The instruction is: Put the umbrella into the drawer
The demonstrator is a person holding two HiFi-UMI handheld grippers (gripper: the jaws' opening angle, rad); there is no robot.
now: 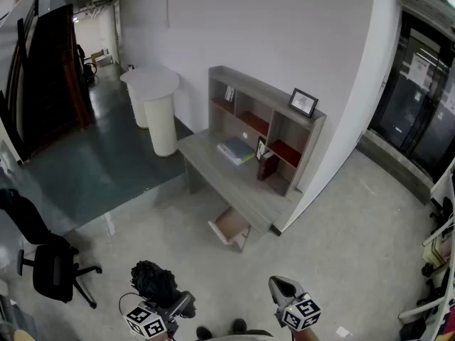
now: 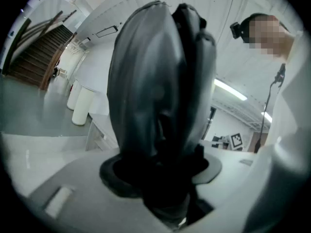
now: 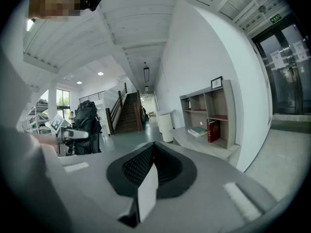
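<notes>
A folded black umbrella (image 1: 153, 281) sticks up from my left gripper (image 1: 174, 305) at the bottom left of the head view. In the left gripper view the umbrella (image 2: 160, 91) fills the middle, and the jaws are shut on its lower end. My right gripper (image 1: 283, 288) is at the bottom middle, its jaws shut with nothing between them (image 3: 151, 166). The umbrella (image 3: 87, 125) also shows at the left of the right gripper view. Ahead, a drawer (image 1: 231, 226) stands pulled open under the grey desk (image 1: 213, 180), well away from both grippers.
The desk carries a shelf unit (image 1: 266, 116) with books and a picture frame (image 1: 303, 102), set against a white wall. A white round pedestal table (image 1: 158, 112) stands to its left. A black office chair (image 1: 46, 261) is at the left, glass doors (image 1: 419, 98) at the right.
</notes>
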